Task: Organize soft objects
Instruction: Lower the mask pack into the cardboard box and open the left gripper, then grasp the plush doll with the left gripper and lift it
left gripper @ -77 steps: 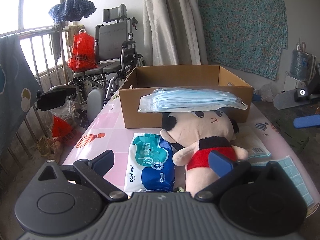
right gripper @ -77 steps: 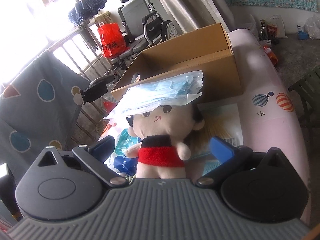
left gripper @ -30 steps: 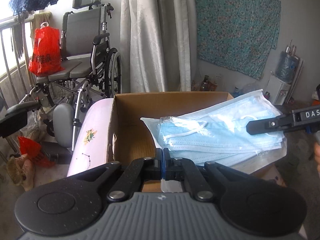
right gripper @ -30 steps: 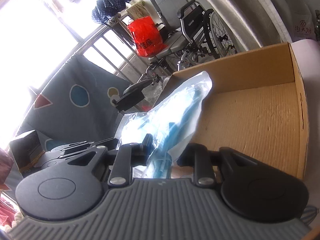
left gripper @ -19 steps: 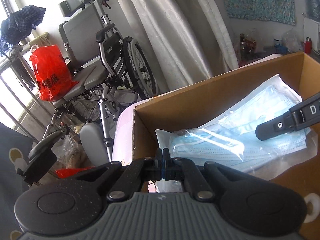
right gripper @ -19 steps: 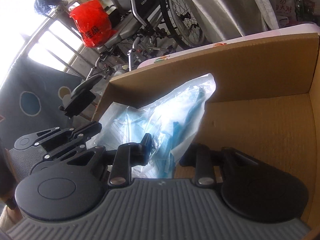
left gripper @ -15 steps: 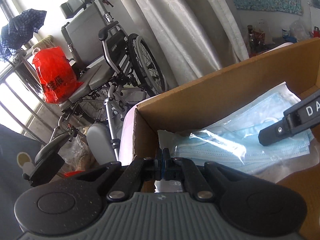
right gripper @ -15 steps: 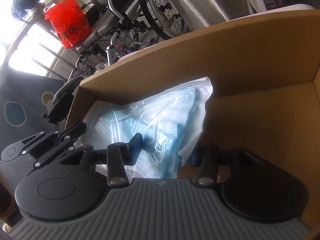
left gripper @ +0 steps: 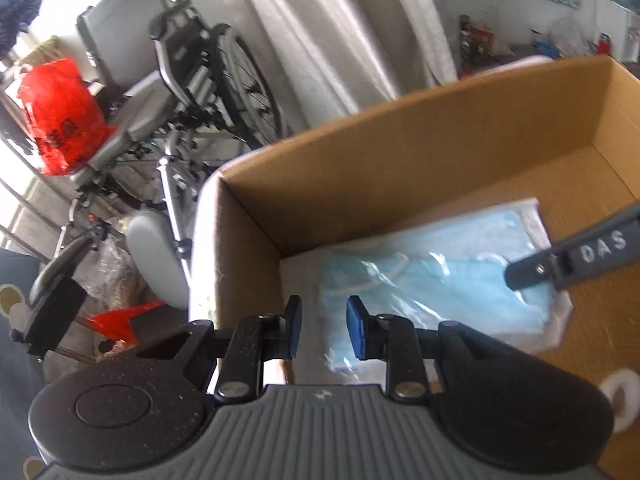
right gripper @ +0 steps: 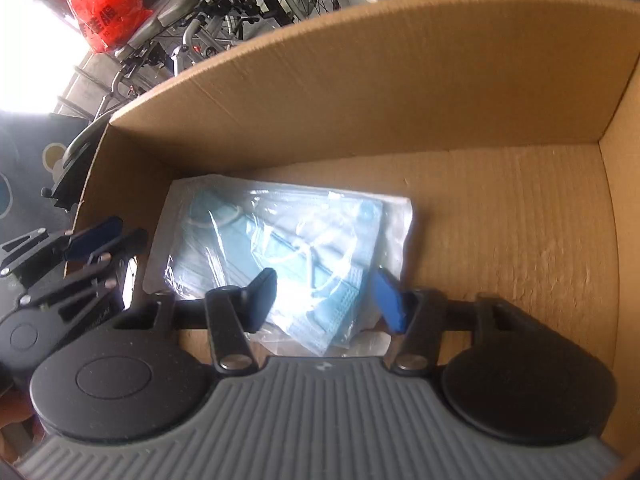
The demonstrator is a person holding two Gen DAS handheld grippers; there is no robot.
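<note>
A clear bag of blue face masks (left gripper: 436,284) lies flat on the floor of the brown cardboard box (left gripper: 400,152), toward its left end. It also shows in the right wrist view (right gripper: 288,244) inside the box (right gripper: 400,80). My left gripper (left gripper: 322,330) is open just above the bag's near left corner, with nothing between its fingers. My right gripper (right gripper: 326,296) is open over the bag's near edge, and one of its fingers (left gripper: 572,256) shows in the left wrist view above the bag's right end. The left gripper also shows in the right wrist view (right gripper: 100,244) at the box's left wall.
A wheelchair (left gripper: 172,92) with a red plastic bag (left gripper: 60,116) on its seat stands behind the box, next to a pale curtain (left gripper: 340,40). The right half of the box floor (right gripper: 520,240) is bare cardboard. Bottles and clutter sit on the far floor (left gripper: 480,40).
Both grippers lowered the mask bag into the box and opened. The bag now lies flat on the box floor, released.
</note>
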